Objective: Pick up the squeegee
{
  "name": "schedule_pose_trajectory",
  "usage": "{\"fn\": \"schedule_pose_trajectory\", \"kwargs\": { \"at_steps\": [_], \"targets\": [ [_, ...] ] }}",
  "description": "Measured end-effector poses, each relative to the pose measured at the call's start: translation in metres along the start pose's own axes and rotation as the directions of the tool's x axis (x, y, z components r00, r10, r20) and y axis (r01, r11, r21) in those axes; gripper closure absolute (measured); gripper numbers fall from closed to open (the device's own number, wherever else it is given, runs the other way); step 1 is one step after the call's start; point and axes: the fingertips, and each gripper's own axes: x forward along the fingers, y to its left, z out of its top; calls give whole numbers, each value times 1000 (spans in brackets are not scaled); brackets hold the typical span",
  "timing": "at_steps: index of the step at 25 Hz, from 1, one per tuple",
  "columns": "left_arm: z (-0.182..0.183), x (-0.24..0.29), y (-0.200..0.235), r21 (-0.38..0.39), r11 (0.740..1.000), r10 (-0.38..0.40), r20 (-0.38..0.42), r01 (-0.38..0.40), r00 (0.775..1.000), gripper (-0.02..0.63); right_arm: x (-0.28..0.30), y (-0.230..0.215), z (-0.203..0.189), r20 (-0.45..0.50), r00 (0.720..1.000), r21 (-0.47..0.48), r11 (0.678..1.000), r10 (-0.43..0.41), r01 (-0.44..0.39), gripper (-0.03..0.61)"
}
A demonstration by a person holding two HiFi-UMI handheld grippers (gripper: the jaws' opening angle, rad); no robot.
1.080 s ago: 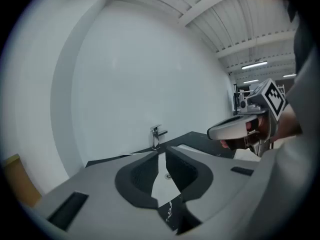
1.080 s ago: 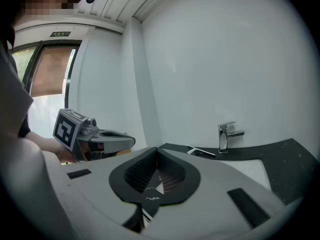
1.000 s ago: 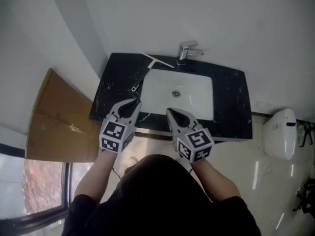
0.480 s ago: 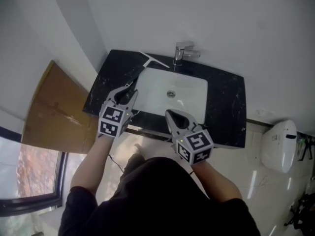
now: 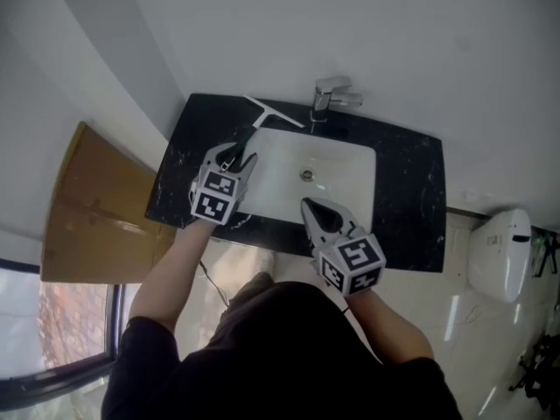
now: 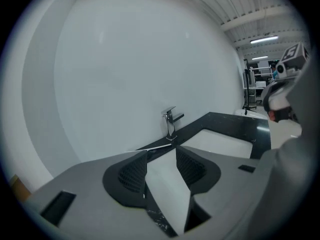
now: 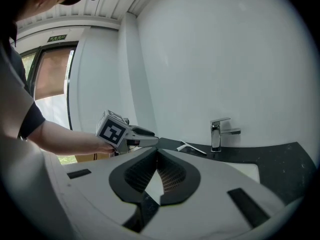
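A white squeegee lies on the black counter left of the tap, its blade at the back and its handle running toward me. My left gripper hovers over the counter's left side at the handle's near end, its jaws opening. In the left gripper view only sink and counter show between the pads, so I cannot tell whether the handle lies between them. My right gripper is shut and empty above the sink's front edge. From the right gripper view the squeegee lies beyond the left gripper.
A chrome tap stands behind the white basin. The white wall rises right behind the counter. A brown panel stands on the floor at the left, and a white fixture at the right.
My left gripper moved forward over the counter to the squeegee's handle and its jaws went from shut to open. The right gripper shifted slightly forward, still shut.
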Motion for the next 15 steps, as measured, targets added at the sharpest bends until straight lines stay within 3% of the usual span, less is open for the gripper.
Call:
{"fn": "schedule_pose_trajectory", "kwargs": {
  "at_steps": [15],
  "targets": [
    [-69, 148, 46, 22, 995, -90, -180, 96, 980, 430, 82, -50, -1, -85, 992, 73, 992, -94, 101, 566]
  ]
}}
